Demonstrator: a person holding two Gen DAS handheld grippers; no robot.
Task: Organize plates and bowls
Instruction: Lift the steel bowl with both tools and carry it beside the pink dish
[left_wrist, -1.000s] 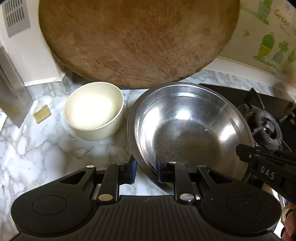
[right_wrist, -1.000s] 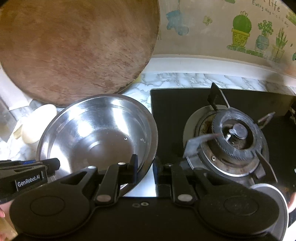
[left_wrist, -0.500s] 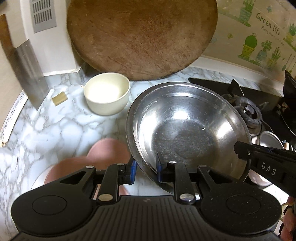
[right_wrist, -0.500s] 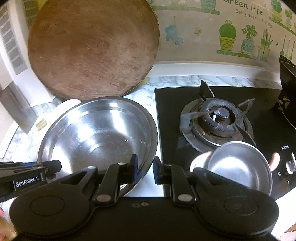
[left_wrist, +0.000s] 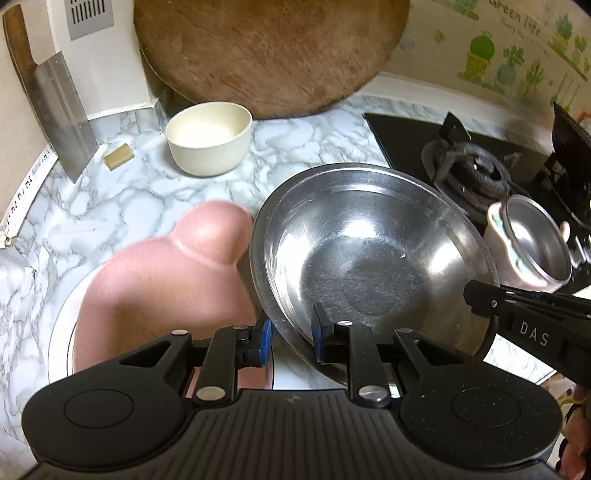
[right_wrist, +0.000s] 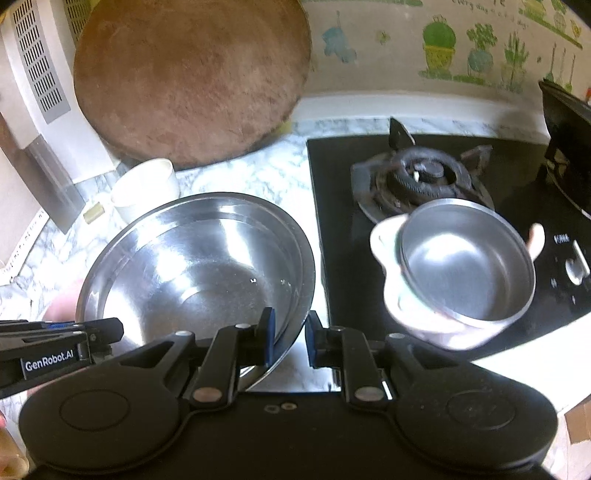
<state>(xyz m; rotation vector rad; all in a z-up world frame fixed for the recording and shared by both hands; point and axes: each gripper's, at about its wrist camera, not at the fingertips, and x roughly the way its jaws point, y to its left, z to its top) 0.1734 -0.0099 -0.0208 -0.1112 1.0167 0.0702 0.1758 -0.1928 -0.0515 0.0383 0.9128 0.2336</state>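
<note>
**Steel bowl held by both grippers above the marble counter**

The large steel bowl (left_wrist: 369, 258) hangs between the two grippers, tilted, over the marble counter (left_wrist: 110, 206) beside the left edge of the black gas hob (right_wrist: 369, 258). The left gripper (left_wrist: 290, 341) has its blue-padded fingers (left_wrist: 263, 341) closed on the near rim of the bowl, one pad outside the wall and one inside. The right gripper (right_wrist: 290, 338) clamps the rim in the same way on the bowl's opposite side; in the left wrist view its black body reaches in from the right edge to the rim.

Below and to the left of the bowl, near the counter's front edge, a pink dish (left_wrist: 166, 277) with a rounded lobe sits on a white plate (left_wrist: 61, 325). A cream bowl (left_wrist: 208, 142) stands further back, close to the round wooden chopping board (left_wrist: 269, 51) that leans upright against the wall at the counter's back edge. A cleaver (left_wrist: 61, 122) leans at the back left corner, with a small tan block (left_wrist: 118, 158) lying just beside it.

On the hob's front part, in front of the burner (right_wrist: 421, 177), a small steel bowl (right_wrist: 465, 266) rests tilted inside a white handled bowl (right_wrist: 391, 280); both look blurred.
</note>
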